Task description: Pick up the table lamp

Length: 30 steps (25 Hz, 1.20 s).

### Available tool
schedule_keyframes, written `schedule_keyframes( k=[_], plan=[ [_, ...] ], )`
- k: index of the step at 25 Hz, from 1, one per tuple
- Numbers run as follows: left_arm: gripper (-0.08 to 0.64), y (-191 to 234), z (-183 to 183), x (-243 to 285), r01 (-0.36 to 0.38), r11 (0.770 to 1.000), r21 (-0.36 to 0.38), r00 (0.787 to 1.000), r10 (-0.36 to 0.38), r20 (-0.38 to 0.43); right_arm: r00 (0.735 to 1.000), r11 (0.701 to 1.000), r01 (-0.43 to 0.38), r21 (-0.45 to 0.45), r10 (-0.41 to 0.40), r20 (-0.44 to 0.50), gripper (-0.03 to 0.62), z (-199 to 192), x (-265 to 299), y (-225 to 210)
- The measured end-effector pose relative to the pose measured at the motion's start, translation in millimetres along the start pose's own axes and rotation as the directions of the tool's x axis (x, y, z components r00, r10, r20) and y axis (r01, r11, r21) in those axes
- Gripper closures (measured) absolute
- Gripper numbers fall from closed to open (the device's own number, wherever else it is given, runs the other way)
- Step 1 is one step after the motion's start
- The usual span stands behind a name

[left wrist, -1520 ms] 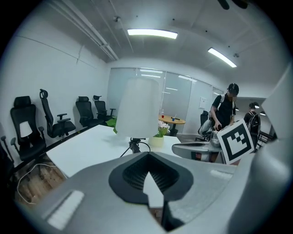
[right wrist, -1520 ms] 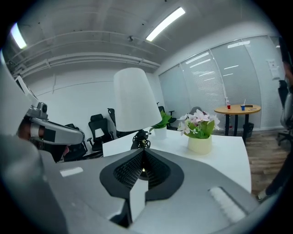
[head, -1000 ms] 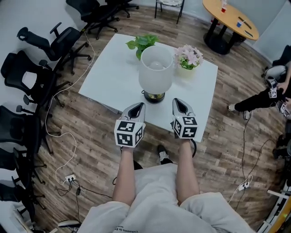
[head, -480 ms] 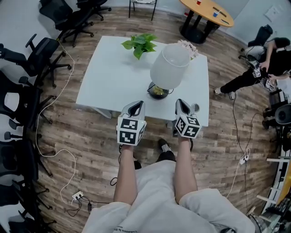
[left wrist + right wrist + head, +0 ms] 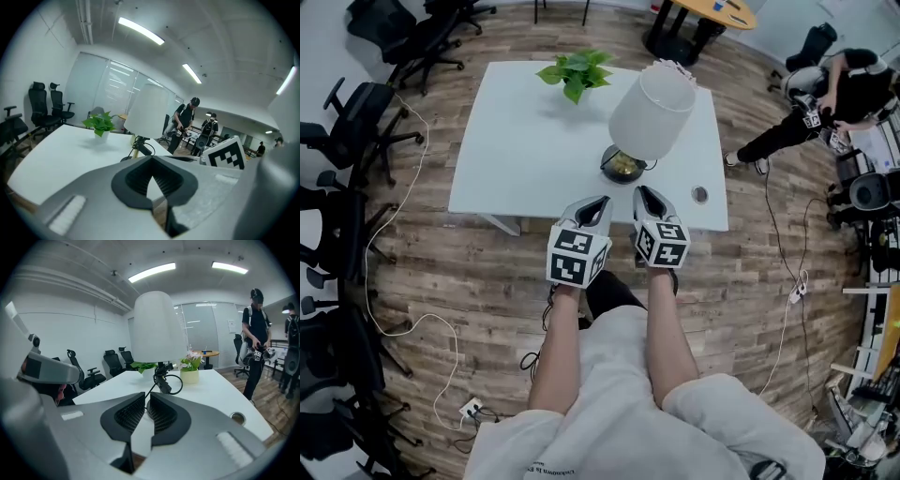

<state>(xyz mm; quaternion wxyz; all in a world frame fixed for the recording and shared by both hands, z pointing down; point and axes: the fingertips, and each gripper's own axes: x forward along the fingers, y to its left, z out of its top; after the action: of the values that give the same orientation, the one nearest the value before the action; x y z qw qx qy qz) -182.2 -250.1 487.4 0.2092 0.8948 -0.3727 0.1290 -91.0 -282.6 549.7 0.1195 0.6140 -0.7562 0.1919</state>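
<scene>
The table lamp (image 5: 652, 111) has a white shade and a dark round base (image 5: 623, 166); it stands on the white table (image 5: 516, 141) near its front edge. It also shows in the left gripper view (image 5: 147, 115) and the right gripper view (image 5: 157, 329), with its black cord and switch (image 5: 165, 383). My left gripper (image 5: 598, 204) (image 5: 151, 158) sits just short of the base, tips together, empty. My right gripper (image 5: 644, 195) (image 5: 146, 398) is beside it, pointing at the base. Its jaws have just been opening to a narrow gap, with nothing between them.
A green potted plant (image 5: 574, 73) and a pot of pink flowers (image 5: 190, 369) stand at the table's far side. A round cable hole (image 5: 700, 194) sits at the front right. Black office chairs (image 5: 356, 122) line the left, people (image 5: 834, 94) stand at the right, and cables lie on the floor.
Both grippers have come closer together and nearer the lamp's base at the table's front edge. The right jaws have parted slightly. The head view has swung, so the table sits further left.
</scene>
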Motion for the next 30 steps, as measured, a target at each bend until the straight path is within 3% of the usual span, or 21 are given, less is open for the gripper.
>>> schedule_keyframes(
  k=[4, 9, 16, 21, 30],
  plan=[
    [0.558, 0.0, -1.4, 16.7, 0.02, 1.0, 0.005, 1.0, -0.02, -0.012, 1.0, 1.0, -0.003, 0.017, 0.004, -0.02, 0.5, -8.8, 20.4, -6.6],
    [0.558, 30.8, -0.4, 37.4, 0.008, 1.0, 0.018, 1.0, -0.008, 0.0, 0.999, 0.999, 0.032, -0.006, -0.032, -0.029, 0.463, -26.8, 63.8, -12.9],
    [0.558, 76.3, -19.3, 70.2, -0.01, 1.0, 0.007, 1.0, 0.01, 0.02, 0.992, 0.989, 0.12, -0.09, -0.116, 0.044, 0.399, -38.1, 112.0, -29.8],
    [0.558, 93.6, -29.6, 90.1, -0.008, 1.0, 0.017, 1.0, 0.007, 0.017, 0.981, 0.978, 0.163, -0.132, -0.147, 0.127, 0.39, -22.7, 131.6, -43.7],
    [0.558, 115.1, -18.5, 101.8, -0.024, 1.0, 0.02, 0.999, 0.023, 0.025, 0.978, 0.97, 0.174, -0.172, -0.15, 0.145, 0.417, -7.8, 158.0, -45.9]
  ],
)
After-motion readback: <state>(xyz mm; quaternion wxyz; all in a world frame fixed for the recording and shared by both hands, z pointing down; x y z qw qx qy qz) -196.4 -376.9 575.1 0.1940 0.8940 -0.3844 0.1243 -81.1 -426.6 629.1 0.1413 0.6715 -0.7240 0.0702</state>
